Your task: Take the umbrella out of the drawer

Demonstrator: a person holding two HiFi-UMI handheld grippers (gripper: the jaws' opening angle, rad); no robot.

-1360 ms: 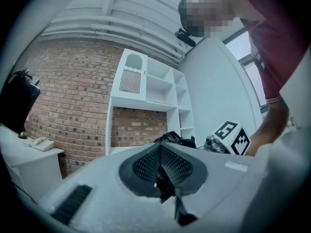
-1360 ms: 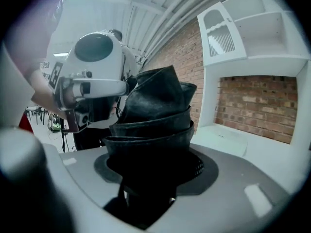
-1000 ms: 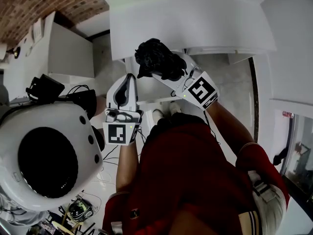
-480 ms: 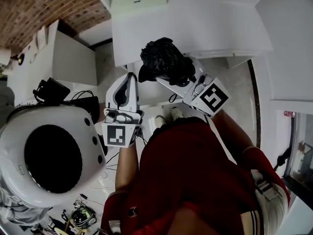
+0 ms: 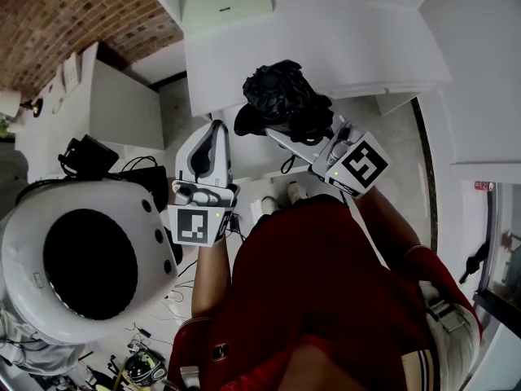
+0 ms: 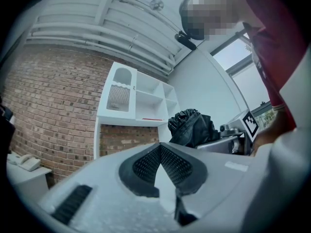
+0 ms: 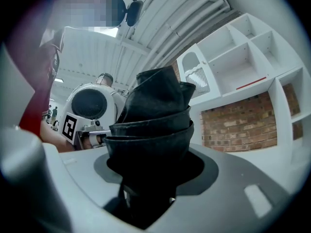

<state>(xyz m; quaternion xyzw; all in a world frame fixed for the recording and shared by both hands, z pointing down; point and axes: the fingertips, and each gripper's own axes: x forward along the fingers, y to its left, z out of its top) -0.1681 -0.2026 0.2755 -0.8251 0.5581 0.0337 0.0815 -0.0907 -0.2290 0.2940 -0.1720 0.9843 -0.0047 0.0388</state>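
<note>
Most of the job looks done to us. Our right gripper (image 5: 295,134) has its jaws partway apart and clamped on the folded black umbrella (image 5: 281,104), which is up in the air at upper centre of the head view, in front of the white cabinet (image 5: 326,47). We cannot make out the drawer. Setting it down is what remains, we judge. We count one cabinet, one round white machine (image 5: 89,259) at lower left, one umbrella and two grippers. Our left gripper (image 5: 213,133) is closed and empty.
</note>
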